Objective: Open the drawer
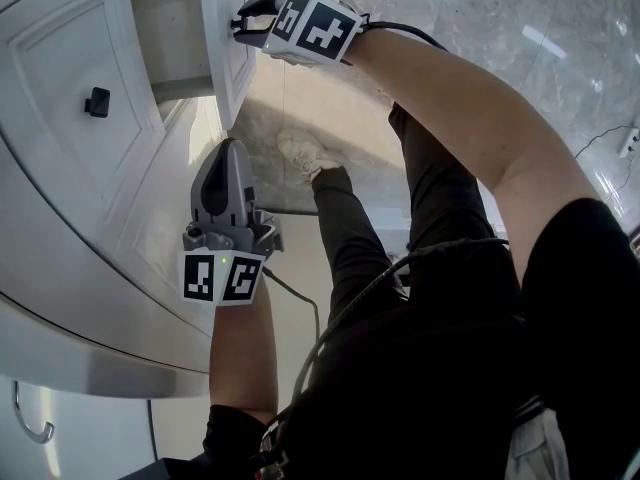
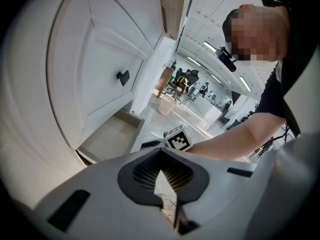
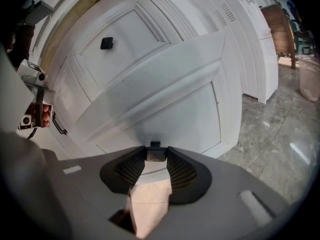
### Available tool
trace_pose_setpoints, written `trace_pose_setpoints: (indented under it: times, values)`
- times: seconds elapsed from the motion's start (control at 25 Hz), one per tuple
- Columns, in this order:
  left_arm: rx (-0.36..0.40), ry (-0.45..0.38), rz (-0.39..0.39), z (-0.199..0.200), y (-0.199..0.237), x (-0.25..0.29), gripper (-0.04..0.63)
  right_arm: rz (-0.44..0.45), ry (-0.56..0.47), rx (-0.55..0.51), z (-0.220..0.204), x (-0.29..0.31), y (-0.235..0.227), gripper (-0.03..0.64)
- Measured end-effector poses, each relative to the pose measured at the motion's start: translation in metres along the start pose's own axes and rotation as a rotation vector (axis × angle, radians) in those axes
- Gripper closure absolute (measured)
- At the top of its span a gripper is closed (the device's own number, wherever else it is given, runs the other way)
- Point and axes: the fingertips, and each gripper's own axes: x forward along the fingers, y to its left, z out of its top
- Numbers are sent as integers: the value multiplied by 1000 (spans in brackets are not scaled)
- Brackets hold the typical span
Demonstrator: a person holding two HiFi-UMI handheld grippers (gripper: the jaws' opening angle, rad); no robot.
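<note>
The white cabinet (image 1: 60, 168) has one drawer pulled partly out. Its white front panel (image 1: 225, 48) stands away from the cabinet, and the pale inside (image 2: 107, 139) shows behind it. My right gripper (image 1: 238, 23) reaches to that panel from the right. In the right gripper view the right gripper (image 3: 156, 151) is shut on the panel's small black knob (image 3: 155, 145). Another drawer front beside it is closed, with its own black knob (image 1: 97, 101). My left gripper (image 1: 232, 148) hangs in front of the cabinet, apart from it, jaws together with nothing between them.
A marble floor (image 1: 480, 28) lies below, with the person's shoe (image 1: 305, 153) and dark-trousered legs close to the cabinet. A metal handle (image 1: 30, 423) sits on a lower cabinet panel. Farther off stand a woven basket (image 3: 311, 79) and wooden furniture (image 3: 280, 24).
</note>
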Motion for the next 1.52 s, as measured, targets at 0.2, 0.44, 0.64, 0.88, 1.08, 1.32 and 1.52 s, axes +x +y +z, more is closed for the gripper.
trace_pose_setpoints:
  times: [0.2,0.44,0.64,0.88,1.08,1.32,1.52]
  values:
    - [-1,-8,4,3,2,-2,604,-4,2,10,-5,-6,-1,482]
    - [-4,-7,1,0,2,-3,604,-15,-3,17,-9,-14,-1,482]
    - [-2,-10,-4,0,-2,-3,604,-20,5,26,-16,-20,-2,482]
    - [-1,-11,-6,-1,-2,-3,604,-23,-9,32,-19,-25,-3,482]
    - [0,-9,-9,-1,-4,-3,604,-29,-15,49,-23,-32,-3,482]
    - [0,-17,-13,0,-6,-5,604,-36,-7,51,-28,-38,-4,482]
    - [-3,-17,-13,-3,-6,-6,604,-43,6,52,-38,-49,-6,482]
